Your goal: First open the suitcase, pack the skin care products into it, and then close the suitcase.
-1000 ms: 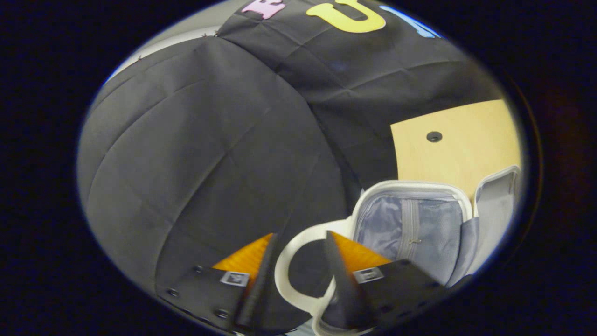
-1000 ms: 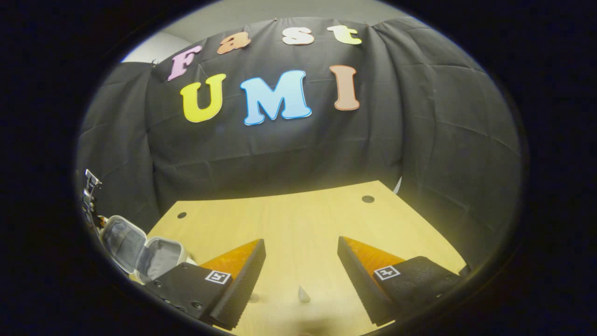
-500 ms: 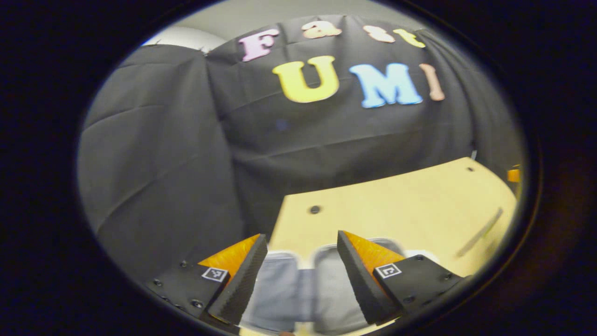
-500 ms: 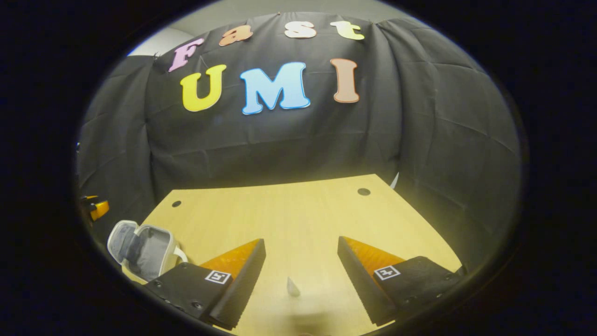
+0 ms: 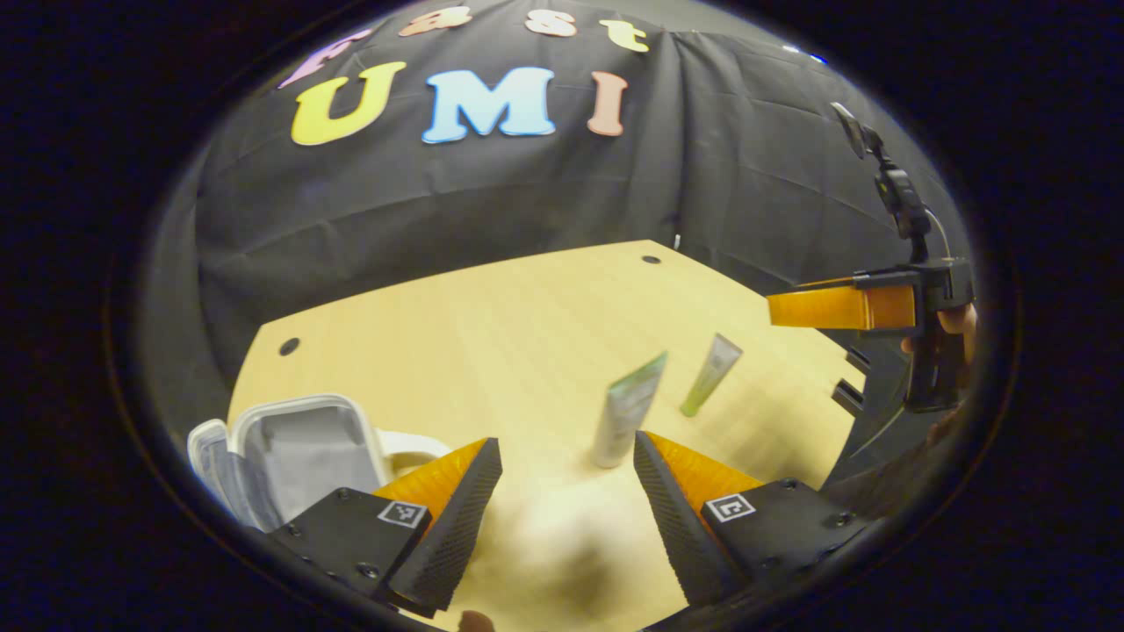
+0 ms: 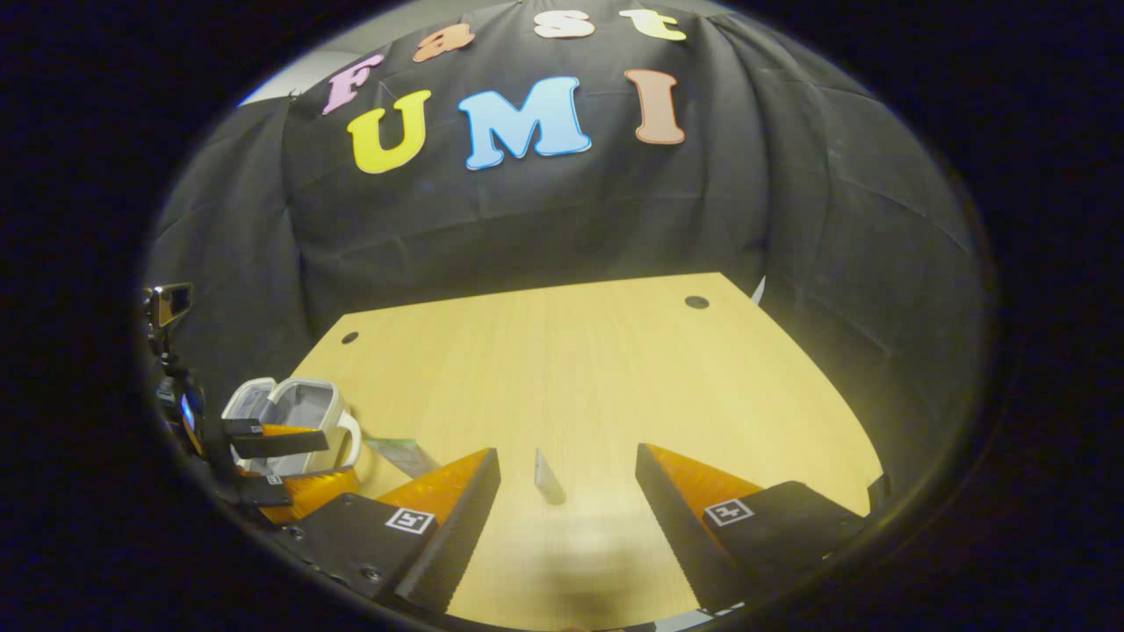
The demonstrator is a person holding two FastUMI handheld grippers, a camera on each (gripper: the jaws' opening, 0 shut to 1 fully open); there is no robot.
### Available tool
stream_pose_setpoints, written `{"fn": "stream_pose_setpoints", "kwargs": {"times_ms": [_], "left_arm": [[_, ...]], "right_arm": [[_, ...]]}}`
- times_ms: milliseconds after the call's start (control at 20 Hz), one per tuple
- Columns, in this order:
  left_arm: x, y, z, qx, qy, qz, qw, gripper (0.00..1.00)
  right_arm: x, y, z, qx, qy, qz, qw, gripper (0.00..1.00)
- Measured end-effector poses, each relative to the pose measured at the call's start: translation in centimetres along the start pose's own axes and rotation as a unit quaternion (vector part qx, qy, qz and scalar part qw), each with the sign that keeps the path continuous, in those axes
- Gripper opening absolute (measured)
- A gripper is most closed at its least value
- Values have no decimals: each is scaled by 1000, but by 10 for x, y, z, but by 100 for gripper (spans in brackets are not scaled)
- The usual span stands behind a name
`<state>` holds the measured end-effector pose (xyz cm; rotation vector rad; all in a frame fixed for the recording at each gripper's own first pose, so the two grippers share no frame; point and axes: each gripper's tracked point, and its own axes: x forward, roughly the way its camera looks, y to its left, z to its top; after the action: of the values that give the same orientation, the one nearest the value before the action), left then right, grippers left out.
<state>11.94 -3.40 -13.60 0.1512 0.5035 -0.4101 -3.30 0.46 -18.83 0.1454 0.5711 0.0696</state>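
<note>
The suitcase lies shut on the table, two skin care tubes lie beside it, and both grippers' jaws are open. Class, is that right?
Not quite: the left gripper view shows the suitcase lying open on the table, lid up. The two tubes and both grippers' open jaws are as stated.

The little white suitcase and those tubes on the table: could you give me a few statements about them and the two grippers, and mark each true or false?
1. The suitcase lies open on the wooden table. True.
2. Two tubes are already packed inside the suitcase. False: both lie on the bare table, apart from the suitcase.
3. The left gripper has its jaws apart and holds nothing. True.
4. The right gripper is clamped on a tube. False: its jaws are apart, with a tube lying on the table ahead between them.
5. In the left gripper view, the suitcase is to the left of the tubes. True.
</note>
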Motion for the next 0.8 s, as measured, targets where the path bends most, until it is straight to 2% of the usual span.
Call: {"fn": "stream_pose_setpoints", "kwargs": {"times_ms": [50, 150, 300, 500, 600, 750, 800], "left_arm": [[10, -11, 0, 7, 5, -7, 1000, 99], [36, -20, -2, 16, 10, -9, 1000, 99], [78, -19, -7, 21, 18, 5, 1000, 99], [117, -23, -11, 12, 29, 7, 999, 100], [124, -29, -16, -15, 47, -4, 999, 100], [125, -20, -9, -50, 35, 12, 998, 48], [125, -20, -11, -55, 37, 13, 998, 48]], "right_arm": [[-1, -2, -3, 2, 8, 0, 1000, 95], [-4, -9, -10, 6, 22, -3, 1000, 95], [-10, -22, -18, 5, 33, -17, 999, 95], [-15, -38, -22, -2, 44, -34, 998, 96], [-15, -39, -25, -4, 51, -35, 998, 95], [-10, -35, -27, -8, 59, -25, 998, 96], [-7, -31, -28, -10, 62, -18, 998, 95]]}}
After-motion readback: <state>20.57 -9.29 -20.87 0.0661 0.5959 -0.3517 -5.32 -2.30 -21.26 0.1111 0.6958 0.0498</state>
